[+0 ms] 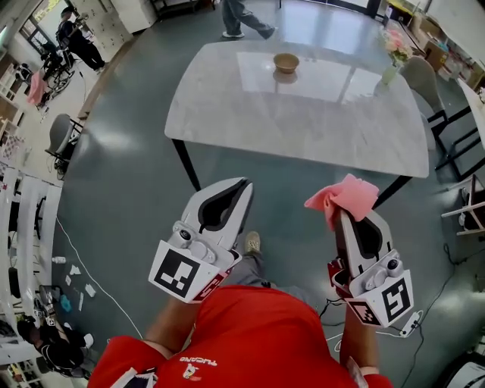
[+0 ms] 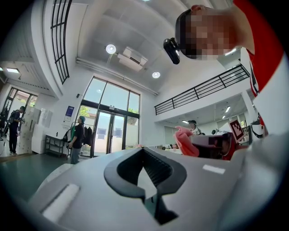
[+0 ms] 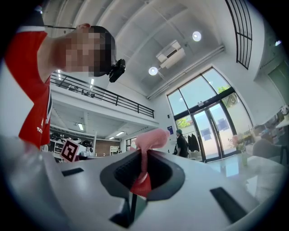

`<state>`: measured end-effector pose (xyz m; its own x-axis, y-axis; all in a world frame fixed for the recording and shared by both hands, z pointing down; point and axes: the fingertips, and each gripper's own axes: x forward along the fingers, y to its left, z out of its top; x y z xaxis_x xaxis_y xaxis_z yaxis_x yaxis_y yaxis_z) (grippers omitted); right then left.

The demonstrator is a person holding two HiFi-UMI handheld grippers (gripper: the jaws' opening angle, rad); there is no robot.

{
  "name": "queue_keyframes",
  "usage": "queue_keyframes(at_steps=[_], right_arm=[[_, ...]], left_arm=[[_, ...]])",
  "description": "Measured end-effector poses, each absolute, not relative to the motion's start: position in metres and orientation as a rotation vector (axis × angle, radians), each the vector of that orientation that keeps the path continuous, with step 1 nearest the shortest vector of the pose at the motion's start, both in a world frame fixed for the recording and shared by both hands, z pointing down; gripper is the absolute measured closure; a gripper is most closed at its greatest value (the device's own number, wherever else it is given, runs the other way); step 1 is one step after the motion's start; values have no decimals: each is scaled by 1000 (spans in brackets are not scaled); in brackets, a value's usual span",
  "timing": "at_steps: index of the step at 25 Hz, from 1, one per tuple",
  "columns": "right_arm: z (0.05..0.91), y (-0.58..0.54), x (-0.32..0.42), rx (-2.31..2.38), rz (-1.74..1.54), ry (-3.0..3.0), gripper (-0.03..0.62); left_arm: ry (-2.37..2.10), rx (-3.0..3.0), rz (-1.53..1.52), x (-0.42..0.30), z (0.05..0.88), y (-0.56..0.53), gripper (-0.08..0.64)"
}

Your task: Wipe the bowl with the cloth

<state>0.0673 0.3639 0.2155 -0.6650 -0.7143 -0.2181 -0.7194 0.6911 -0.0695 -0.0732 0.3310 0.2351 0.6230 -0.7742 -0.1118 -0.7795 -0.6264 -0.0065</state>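
**Both grippers short of the table, cloth in the right one**

The grey floor (image 1: 129, 189) spread wide and open on the left of the head view, with a thin cable (image 1: 91, 273) trailing across it near shelving at the far left edge. The marble-topped table (image 1: 303, 129) stood ahead of the person, its near edge running across just beyond both gripper tips and its dark legs showing beneath. One chair (image 1: 61, 136) stood well off to the left, and another chair (image 1: 421, 79) was drawn up at the table's right end. A person (image 1: 242, 19) was walking past the far side.

The left gripper (image 1: 244, 183) was held out level over the floor, short of the table, its jaws closed together with nothing between them. The right gripper (image 1: 341, 216) was beside it, apart from it, clamped on a pink cloth (image 1: 345, 195) that bunched up above the jaw tips.

The bowl (image 1: 286, 62) sat upright near the table's far edge, well apart from both grippers and from the cloth, with bare tabletop between. A vase of flowers (image 1: 394, 53) stood toward the far right corner.
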Motion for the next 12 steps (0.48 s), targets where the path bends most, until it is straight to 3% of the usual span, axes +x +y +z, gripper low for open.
queue_keyframes(at_steps=[12], right_arm=[[214,269,24,-1228,6,2647,574]], left_arm=[[1261,-2820,109,-113,236,237,554]])
